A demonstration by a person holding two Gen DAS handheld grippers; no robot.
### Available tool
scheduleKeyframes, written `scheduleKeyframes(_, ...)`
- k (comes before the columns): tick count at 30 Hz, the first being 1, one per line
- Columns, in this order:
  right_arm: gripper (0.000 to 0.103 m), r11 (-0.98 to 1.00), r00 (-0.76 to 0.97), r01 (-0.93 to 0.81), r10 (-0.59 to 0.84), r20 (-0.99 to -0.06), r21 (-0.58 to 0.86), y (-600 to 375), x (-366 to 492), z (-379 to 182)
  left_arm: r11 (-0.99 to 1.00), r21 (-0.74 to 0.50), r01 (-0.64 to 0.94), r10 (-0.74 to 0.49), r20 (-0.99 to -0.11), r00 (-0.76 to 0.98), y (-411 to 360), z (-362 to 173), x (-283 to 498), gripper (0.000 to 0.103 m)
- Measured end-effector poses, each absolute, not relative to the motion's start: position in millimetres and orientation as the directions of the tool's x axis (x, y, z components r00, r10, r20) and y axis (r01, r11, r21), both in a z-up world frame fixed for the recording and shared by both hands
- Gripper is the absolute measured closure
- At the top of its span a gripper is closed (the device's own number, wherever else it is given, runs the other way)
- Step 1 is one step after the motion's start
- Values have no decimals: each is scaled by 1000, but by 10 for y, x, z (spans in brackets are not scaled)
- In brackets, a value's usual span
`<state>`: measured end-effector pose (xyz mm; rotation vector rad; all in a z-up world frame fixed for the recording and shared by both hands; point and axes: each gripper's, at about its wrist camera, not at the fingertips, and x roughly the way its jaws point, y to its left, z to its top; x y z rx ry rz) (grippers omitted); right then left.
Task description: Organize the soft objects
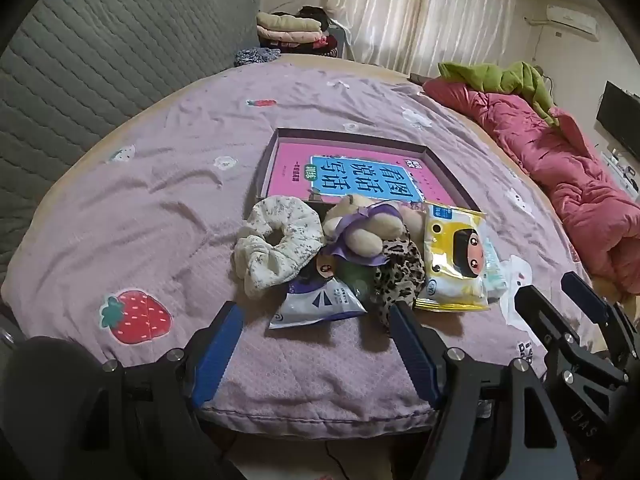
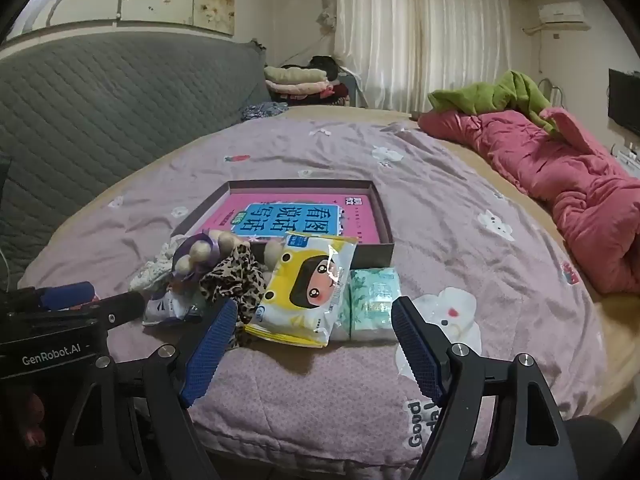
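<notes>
A pile of soft things lies on the purple bedspread in front of an open box [image 1: 448, 176] that holds a pink book [image 1: 352, 178]. The pile has a white floral scrunchie [image 1: 276, 244], a beige plush toy with a purple bow [image 1: 360, 224], a leopard scrunchie [image 1: 398, 276], a white-blue packet [image 1: 320, 306], a yellow cartoon tissue pack [image 1: 456, 260] and a green tissue pack [image 2: 372, 300]. My left gripper [image 1: 316, 320] is open and empty just short of the white-blue packet. My right gripper [image 2: 312, 320] is open and empty, its jaws either side of the yellow pack [image 2: 308, 288] and green pack.
A crumpled red quilt [image 2: 560, 168] with a green cloth [image 2: 492, 96] lies along the bed's right side. A grey quilted headboard [image 1: 100, 60] stands at the left. Folded clothes [image 1: 288, 28] are stacked behind the bed. The bed's front edge is right under both grippers.
</notes>
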<state>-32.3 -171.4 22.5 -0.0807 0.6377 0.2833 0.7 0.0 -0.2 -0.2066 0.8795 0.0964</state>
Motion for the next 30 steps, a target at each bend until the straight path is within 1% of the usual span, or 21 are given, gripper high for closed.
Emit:
scheduleKeyframes(4, 22, 957, 777, -288, 242, -582, 14, -1803, -308, 228, 977, -140, -162, -4, -766, 642, 7, 3, 32, 28)
scheduleKeyframes(14, 22, 954, 762, -298, 254, -596, 25, -1731, -315, 231, 981, -111, -159, 21, -753, 657, -2, 19, 11, 28)
scheduleKeyframes(30, 22, 954, 766, -300, 254, -591, 21, -1722, -325, 240, 982, -106, -159, 28, -742, 669, -5, 49, -9, 28)
